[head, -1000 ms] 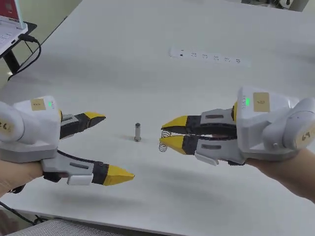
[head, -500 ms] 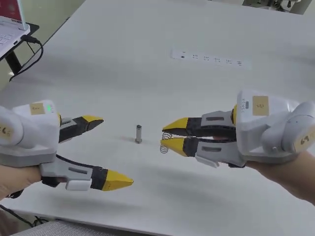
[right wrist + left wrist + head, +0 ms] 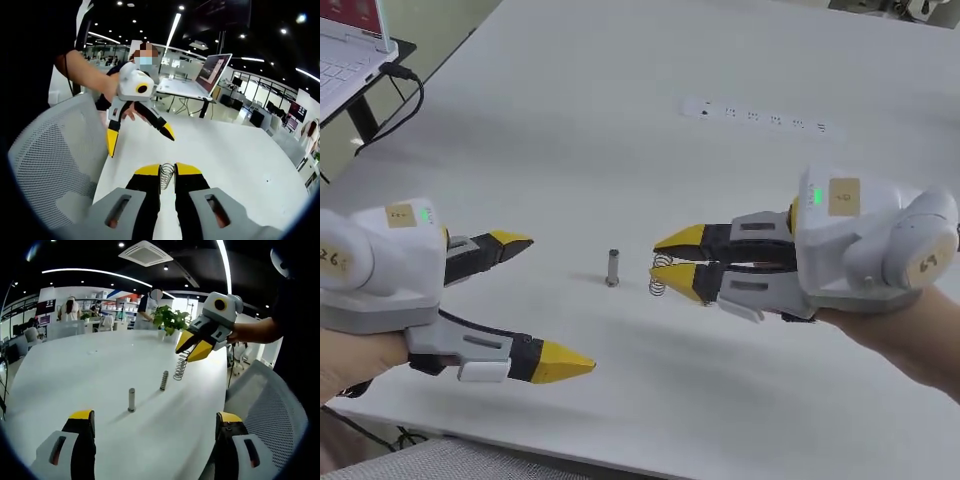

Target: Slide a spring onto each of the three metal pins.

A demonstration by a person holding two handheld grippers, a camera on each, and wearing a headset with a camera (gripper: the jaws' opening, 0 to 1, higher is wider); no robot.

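A number like 26 marks the left gripper (image 3: 555, 300).

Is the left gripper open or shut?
Open. The left gripper has its yellow-tipped jaws wide apart, with nothing held between them.

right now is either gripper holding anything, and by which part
The right gripper pinches the spring by its upper end, the rest hanging free. The left gripper is open, holding nothing.
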